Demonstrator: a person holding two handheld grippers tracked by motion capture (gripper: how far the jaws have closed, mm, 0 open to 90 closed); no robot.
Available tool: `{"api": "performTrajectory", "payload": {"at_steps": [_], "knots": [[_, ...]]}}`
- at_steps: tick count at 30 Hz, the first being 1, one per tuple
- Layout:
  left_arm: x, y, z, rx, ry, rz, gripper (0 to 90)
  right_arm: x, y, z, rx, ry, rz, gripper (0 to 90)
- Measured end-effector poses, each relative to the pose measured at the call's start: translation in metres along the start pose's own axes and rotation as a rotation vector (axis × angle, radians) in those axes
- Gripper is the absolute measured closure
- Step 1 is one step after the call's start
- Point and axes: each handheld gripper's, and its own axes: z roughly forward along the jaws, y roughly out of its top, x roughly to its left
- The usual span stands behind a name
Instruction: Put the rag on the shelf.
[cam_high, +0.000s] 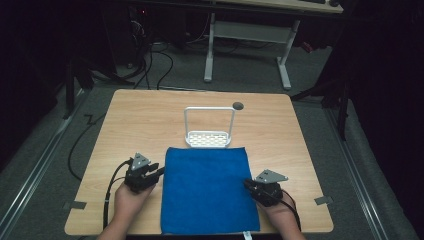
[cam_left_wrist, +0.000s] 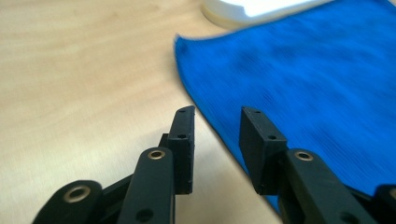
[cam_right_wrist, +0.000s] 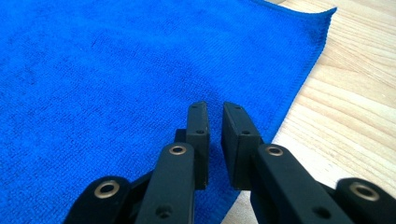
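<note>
High view is showing a blue cloth (cam_high: 207, 190) lying flat on the near half of the wooden table (cam_high: 150, 115), its far edge just beside a white rack (cam_high: 208, 129), with the left gripper (cam_high: 159, 171) sitting at its left edge and the right gripper (cam_high: 247, 184) at its right edge. Both are looking empty: the left jaws are standing spread over the cloth's edge, the right ones are parted only narrowly above the fabric. Judging by this, a grasp is being lined up, and next each gripper needs to be pinching its edge.
</note>
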Motion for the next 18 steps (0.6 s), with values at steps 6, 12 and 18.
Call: {"api": "performTrajectory", "payload": {"at_steps": [6,12,18], "knots": [[0.006,0.028,0.033,0.001,0.061,0.011,71.5,-0.002,-0.001,0.0,-0.005,0.007,0.007,81.1],[0.011,0.041,0.052,0.009,0.072,-0.006,65.5,-0.002,0.0,-0.001,-0.007,0.013,0.004,80.8],[0.009,0.047,0.068,0.049,0.076,-0.008,61.1,-0.003,-0.001,0.0,-0.004,0.017,0.004,80.6]]}}
